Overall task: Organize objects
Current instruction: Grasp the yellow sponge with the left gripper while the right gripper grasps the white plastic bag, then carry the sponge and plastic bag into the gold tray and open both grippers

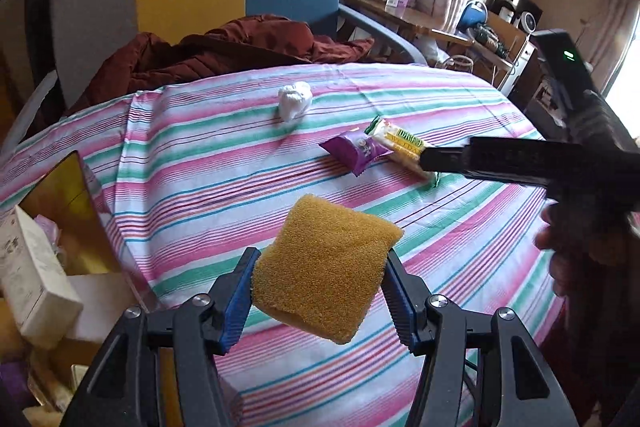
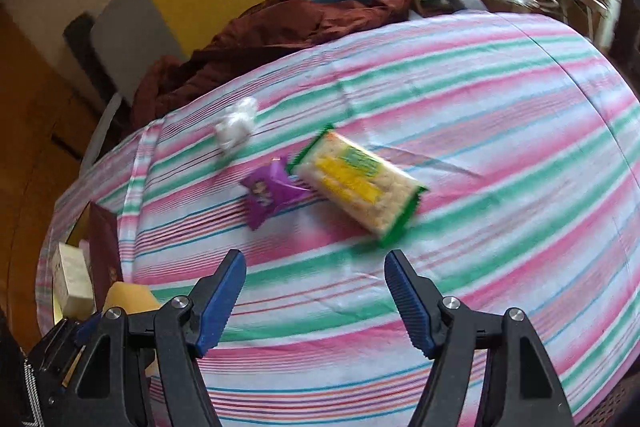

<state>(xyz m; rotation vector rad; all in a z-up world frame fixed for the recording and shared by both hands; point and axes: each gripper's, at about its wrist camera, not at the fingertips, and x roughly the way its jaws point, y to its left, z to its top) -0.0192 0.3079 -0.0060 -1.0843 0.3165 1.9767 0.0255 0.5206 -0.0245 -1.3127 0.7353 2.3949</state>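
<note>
A striped cloth covers the tabletop [image 1: 200,163], with a chair and a brown jacket beyond its far edge. The yellow sponge [image 1: 324,271] is off the cloth, clenched in the left tongs [image 1: 320,291] near the left edge, where an open box [image 1: 60,195] stands. Left lying mid-tabletop: a purple packet [image 2: 268,195], a cracker pack [image 2: 360,187] touching it, and a white wad [image 2: 236,125]. The right tongs [image 2: 316,291] hang released, empty, near the cracker pack.
</note>
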